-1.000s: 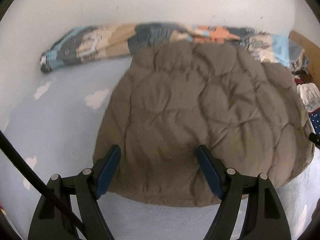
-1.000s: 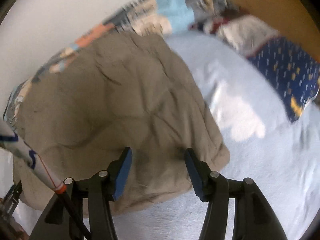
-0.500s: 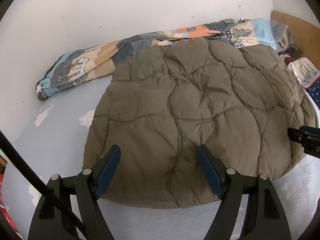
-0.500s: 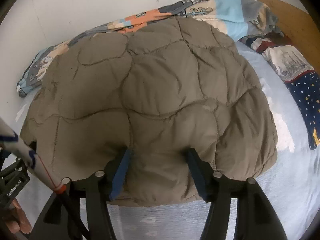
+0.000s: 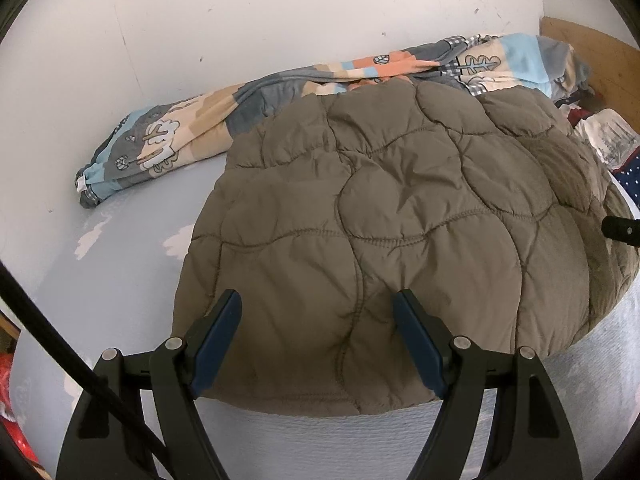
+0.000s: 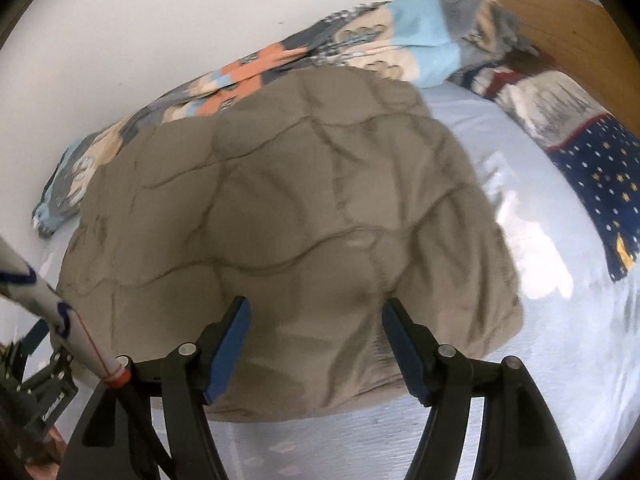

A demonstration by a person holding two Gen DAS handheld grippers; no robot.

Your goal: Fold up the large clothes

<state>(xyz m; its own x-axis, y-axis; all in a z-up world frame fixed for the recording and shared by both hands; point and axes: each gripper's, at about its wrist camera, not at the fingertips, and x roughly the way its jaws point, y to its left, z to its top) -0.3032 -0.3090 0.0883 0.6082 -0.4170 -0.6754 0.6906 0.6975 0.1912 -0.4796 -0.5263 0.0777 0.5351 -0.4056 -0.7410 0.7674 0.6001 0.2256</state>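
Pale blue bed sheet (image 5: 132, 264); olive quilted jacket (image 5: 400, 248), patterned blanket (image 5: 168, 144), starry navy cloth (image 6: 600, 184) on it

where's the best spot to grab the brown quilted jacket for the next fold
Probably the near hem of the jacket, coming in low from the front edge of the bed. That edge lies free on the sheet in a thick, rounded lip, while the far edge butts against the patterned blanket. Both tools, left and right, already sit open over it.
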